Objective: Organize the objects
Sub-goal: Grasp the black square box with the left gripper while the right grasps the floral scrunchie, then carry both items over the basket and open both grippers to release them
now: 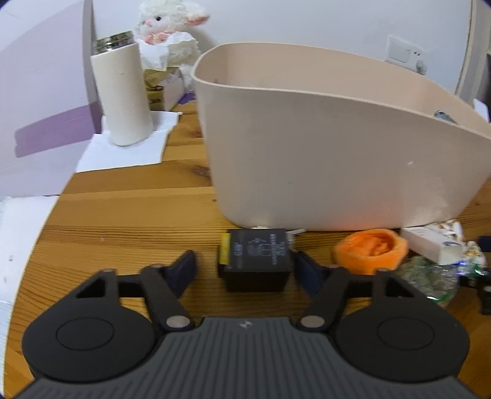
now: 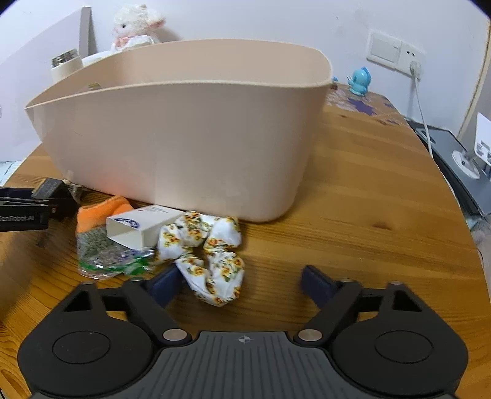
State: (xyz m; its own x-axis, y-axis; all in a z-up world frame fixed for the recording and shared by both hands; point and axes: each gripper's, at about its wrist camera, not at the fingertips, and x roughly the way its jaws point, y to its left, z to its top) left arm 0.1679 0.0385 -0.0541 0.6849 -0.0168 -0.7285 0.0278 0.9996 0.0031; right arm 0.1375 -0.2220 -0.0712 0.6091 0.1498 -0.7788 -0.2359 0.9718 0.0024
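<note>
A beige plastic bin [image 1: 322,159] stands on the wooden table; it also shows in the right wrist view [image 2: 184,138]. My left gripper [image 1: 245,270] is open, its fingers on either side of a small black relay block [image 1: 254,261] with a yellow side that lies in front of the bin. My right gripper [image 2: 242,282] is open, with a white sunflower-print scrunchie [image 2: 208,254] between its fingers, nearer the left one. An orange cloth [image 1: 371,250], a white box [image 2: 141,225] and a clear plastic packet [image 2: 107,257] lie beside them.
A cream thermos [image 1: 122,92] stands on white paper at the back left, with a plush lamb [image 1: 168,27] behind it. A blue toy figure [image 2: 359,79] and a wall socket with cable [image 2: 414,66] are at the back right. The table edge curves at the right.
</note>
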